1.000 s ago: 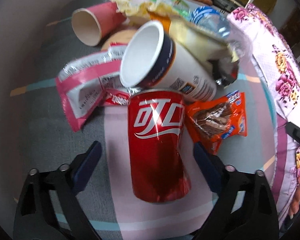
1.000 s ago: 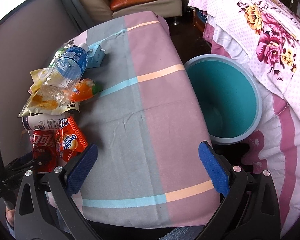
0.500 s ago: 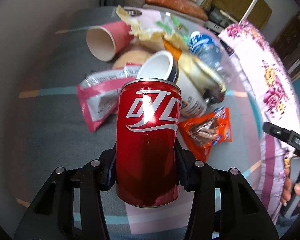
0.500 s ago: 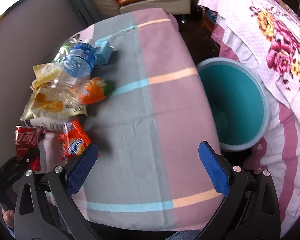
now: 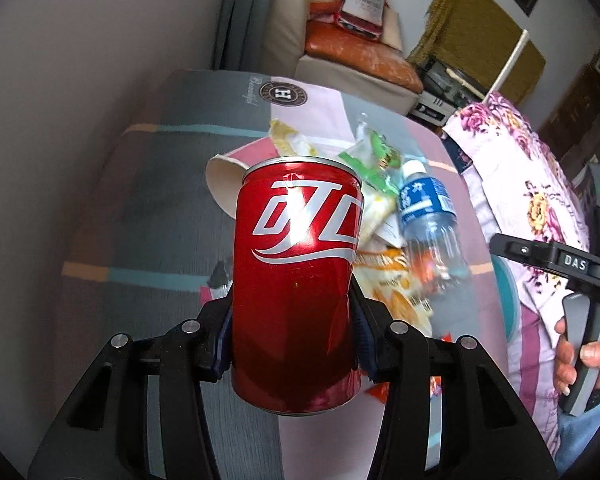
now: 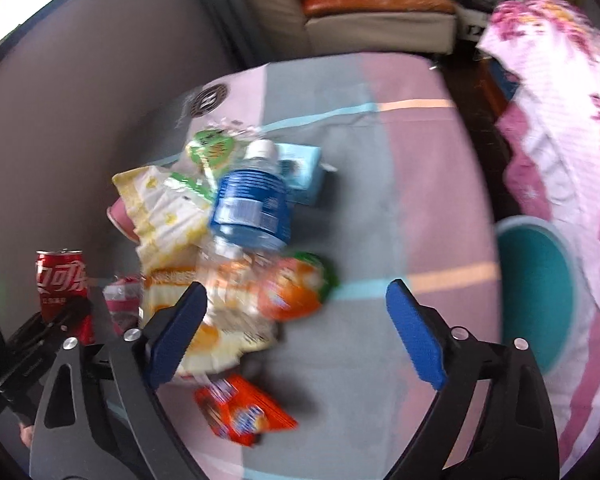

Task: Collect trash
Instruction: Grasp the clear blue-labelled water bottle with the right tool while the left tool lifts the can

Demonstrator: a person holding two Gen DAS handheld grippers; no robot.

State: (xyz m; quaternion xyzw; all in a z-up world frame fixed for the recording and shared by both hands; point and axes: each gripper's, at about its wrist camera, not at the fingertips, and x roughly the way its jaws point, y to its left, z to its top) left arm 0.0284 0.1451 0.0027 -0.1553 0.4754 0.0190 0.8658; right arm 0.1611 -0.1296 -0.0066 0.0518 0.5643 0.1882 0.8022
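While the left gripper (image 5: 294,340) is clamped on the red can (image 5: 296,280), pads pressed into both sides of its lower half, the can sits upright and lifted clear above the table (image 5: 148,240). From the right wrist camera you can see the same can (image 6: 62,280) off at the table's left edge, held up by the left gripper's black frame.

The right gripper (image 6: 296,336) is spread wide with nothing between its blue pads (image 6: 416,336), hanging over the near middle of the table (image 6: 400,200).

The rest of the trash is piled toward the left side of the table: a water bottle (image 6: 252,204) with a blue label lying on top of a yellow chip bag (image 6: 164,208), a small light-blue carton (image 6: 302,172) just beside the bottle's cap, an orange pouch (image 6: 296,292) touching the bottle's bottom end, and an orange-red wrapper (image 6: 244,412) closer to the near edge. A pink paper cup (image 5: 224,188) lies on its side behind the can in the left view, partly hidden. It's all pretty blurry in the right view.

The teal bin (image 6: 540,292) is on the floor just off the table's right edge, squeezed against a floral blanket (image 6: 560,100).
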